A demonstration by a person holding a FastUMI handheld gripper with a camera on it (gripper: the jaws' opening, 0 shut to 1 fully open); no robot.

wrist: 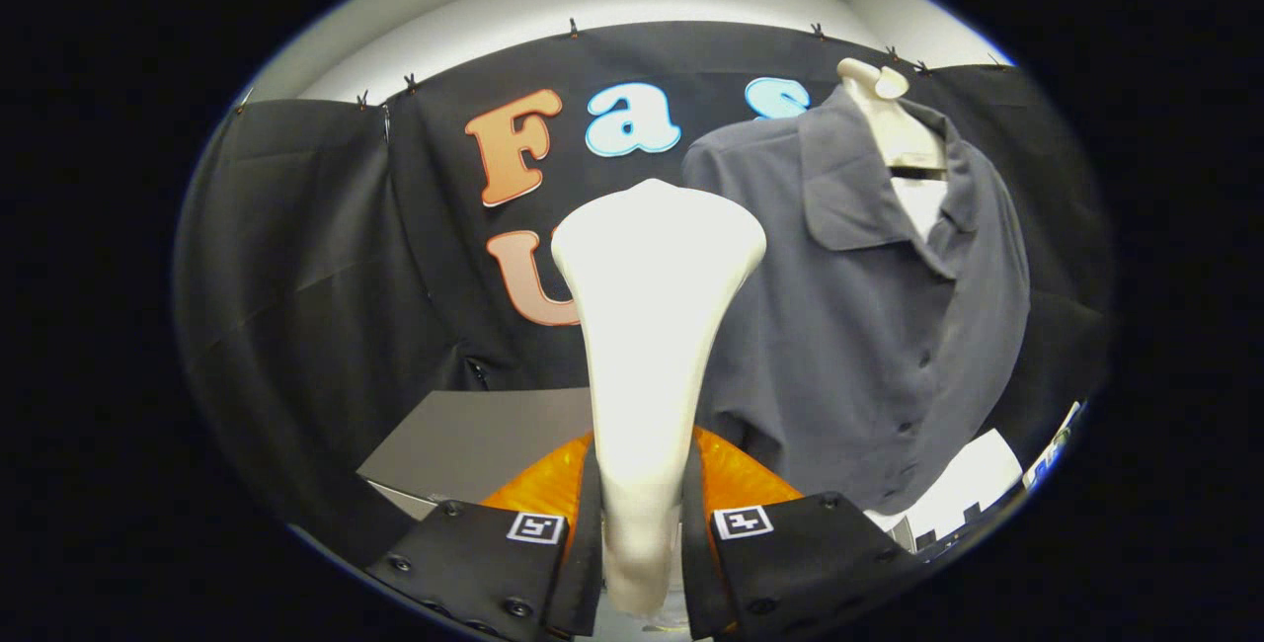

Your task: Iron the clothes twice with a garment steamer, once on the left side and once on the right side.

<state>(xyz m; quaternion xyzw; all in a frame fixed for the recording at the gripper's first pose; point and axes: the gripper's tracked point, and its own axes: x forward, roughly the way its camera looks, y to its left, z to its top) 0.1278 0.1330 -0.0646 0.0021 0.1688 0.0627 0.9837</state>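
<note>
Jaws (642,533) were clenched on the garment steamer (652,326) handle, head upright beyond them. Grey shirt (869,326) hung ahead, to their right, on a hanger. Steamer judged rigid, smooth, slip-prone; shirt soft, yielding.

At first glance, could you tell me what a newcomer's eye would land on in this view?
The white garment steamer stands out first, upright between the gripper fingers, which are closed on its handle. Just beyond it, to its right, a grey shirt hangs on a pale mannequin against the black cloth wall.
</note>
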